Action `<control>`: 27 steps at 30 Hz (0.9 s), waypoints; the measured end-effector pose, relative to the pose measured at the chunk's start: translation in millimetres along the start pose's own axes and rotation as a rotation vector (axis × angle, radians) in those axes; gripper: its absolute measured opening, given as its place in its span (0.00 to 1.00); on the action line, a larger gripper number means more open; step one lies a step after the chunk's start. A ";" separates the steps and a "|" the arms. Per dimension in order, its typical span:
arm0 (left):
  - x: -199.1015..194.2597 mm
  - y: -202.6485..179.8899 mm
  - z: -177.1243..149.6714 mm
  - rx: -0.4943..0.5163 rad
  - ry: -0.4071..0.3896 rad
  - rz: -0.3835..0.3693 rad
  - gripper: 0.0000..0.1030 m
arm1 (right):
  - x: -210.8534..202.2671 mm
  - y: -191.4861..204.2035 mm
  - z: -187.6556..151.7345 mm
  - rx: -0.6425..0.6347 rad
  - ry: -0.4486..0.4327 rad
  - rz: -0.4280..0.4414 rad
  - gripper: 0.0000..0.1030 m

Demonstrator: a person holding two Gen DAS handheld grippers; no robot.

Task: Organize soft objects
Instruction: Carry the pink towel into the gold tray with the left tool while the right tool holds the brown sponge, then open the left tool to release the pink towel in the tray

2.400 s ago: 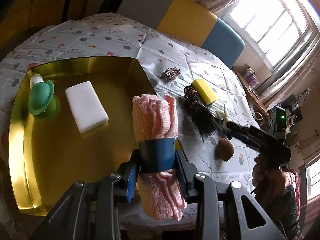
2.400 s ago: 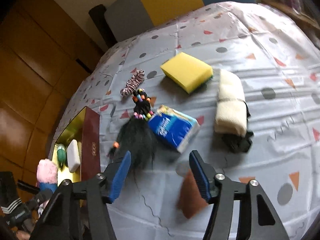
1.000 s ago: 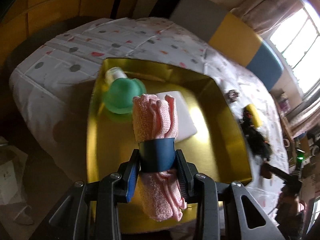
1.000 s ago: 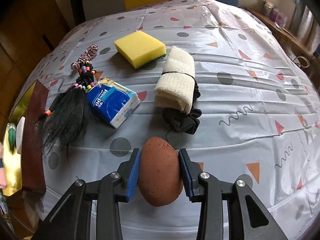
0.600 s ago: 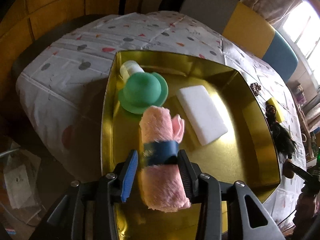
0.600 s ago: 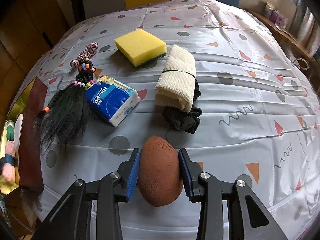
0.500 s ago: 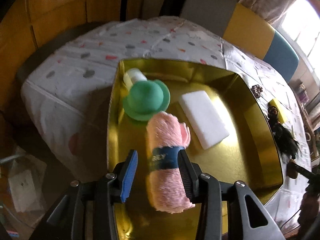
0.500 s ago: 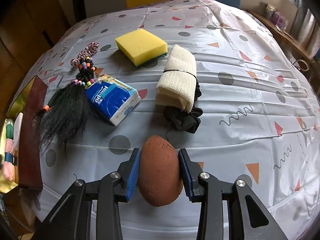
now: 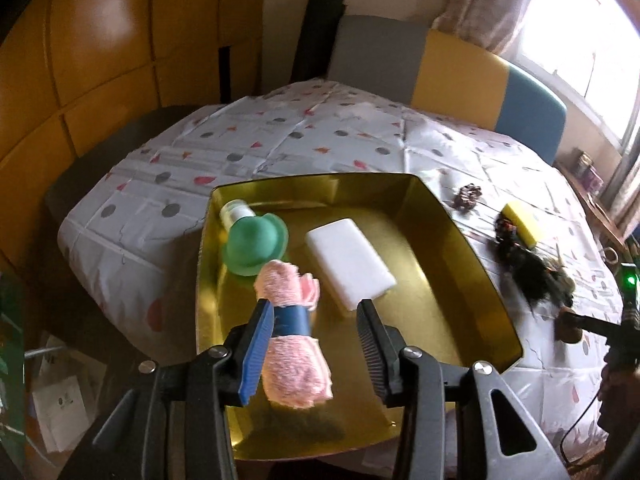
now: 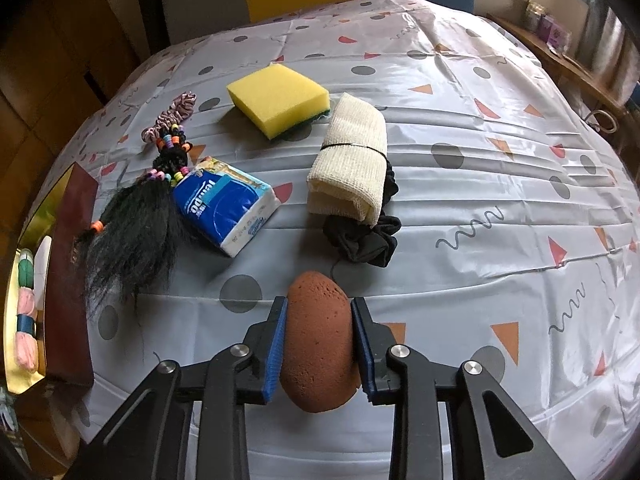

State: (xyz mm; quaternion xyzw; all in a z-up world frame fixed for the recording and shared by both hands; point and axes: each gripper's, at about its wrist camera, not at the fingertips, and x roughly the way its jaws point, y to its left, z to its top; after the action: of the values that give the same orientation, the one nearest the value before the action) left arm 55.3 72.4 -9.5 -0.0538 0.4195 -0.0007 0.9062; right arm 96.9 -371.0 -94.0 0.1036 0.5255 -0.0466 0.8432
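My left gripper (image 9: 316,332) is open above the gold tray (image 9: 472,264). A rolled pink towel with a blue band (image 9: 294,336) lies in the tray between the fingers, beside the left finger. A green sponge (image 9: 256,244) and a white sponge (image 9: 350,266) also lie in the tray. My right gripper (image 10: 320,336) is shut on a brown sponge (image 10: 320,340) just above the tablecloth. Ahead of it lie a black scrunchie (image 10: 364,236), a cream rolled cloth (image 10: 352,160), a blue tissue pack (image 10: 224,204), a black hair piece (image 10: 132,224) and a yellow sponge (image 10: 280,94).
A striped scrunchie (image 10: 170,116) lies at the far left of the cloth. The tray's dark red side (image 10: 68,280) shows at the left edge of the right wrist view. A grey, yellow and blue chair back (image 9: 440,64) stands behind the table.
My left gripper opened and let go of the pink towel, which now lies in the tray; the gripper drew back and up. My right gripper stays shut on the brown sponge.
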 end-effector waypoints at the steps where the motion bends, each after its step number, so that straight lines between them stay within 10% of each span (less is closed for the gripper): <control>1: -1.8 -2.6 -0.7 0.007 -0.001 -0.005 0.42 | 1.7 1.5 -0.5 -0.010 0.009 0.005 0.33; 27: -5.9 -18.8 -11.6 0.049 0.011 -0.033 0.42 | -29.2 -8.8 3.4 0.100 -0.113 0.073 0.34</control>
State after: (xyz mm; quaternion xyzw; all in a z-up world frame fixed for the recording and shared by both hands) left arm 43.4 52.9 -10.6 -0.0385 0.4234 -0.0259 0.9047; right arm 85.3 -381.3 -67.6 0.1619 0.4699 -0.0478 0.8664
